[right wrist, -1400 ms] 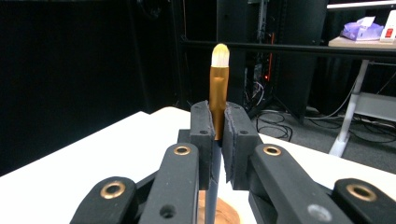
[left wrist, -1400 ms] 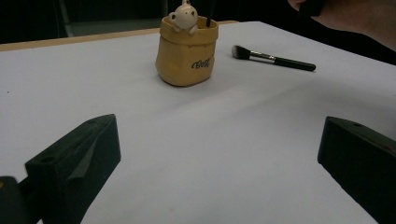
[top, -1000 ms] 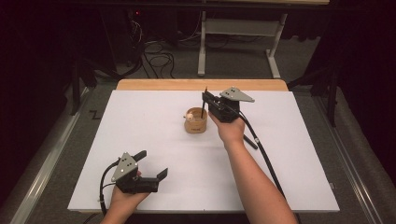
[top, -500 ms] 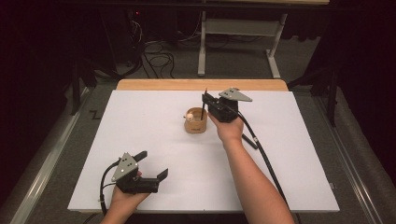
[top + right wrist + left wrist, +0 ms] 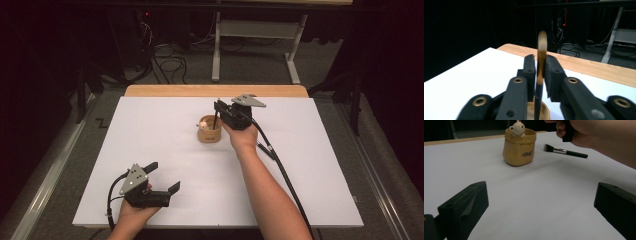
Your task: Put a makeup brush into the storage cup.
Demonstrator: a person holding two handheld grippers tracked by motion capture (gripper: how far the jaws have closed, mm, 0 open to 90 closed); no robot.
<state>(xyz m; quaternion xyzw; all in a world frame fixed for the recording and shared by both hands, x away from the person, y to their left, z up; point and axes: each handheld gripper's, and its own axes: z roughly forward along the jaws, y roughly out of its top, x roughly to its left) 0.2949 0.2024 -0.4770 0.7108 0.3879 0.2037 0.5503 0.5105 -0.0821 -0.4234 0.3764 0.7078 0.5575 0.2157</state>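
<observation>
Overhead, a white table (image 5: pixel 150 150) stands in a dark room with cables on the floor. Upright between the right hand-held gripper's (image 5: pixel 539 67) jaws, which have just loosened, a brush (image 5: pixel 541 57) points down into the cup (image 5: pixel 209 131). Left hand-held gripper (image 5: pixel 162 177) gapes, released.

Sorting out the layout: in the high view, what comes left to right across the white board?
Left gripper → cup → right gripper → brush lying on the board.
</observation>
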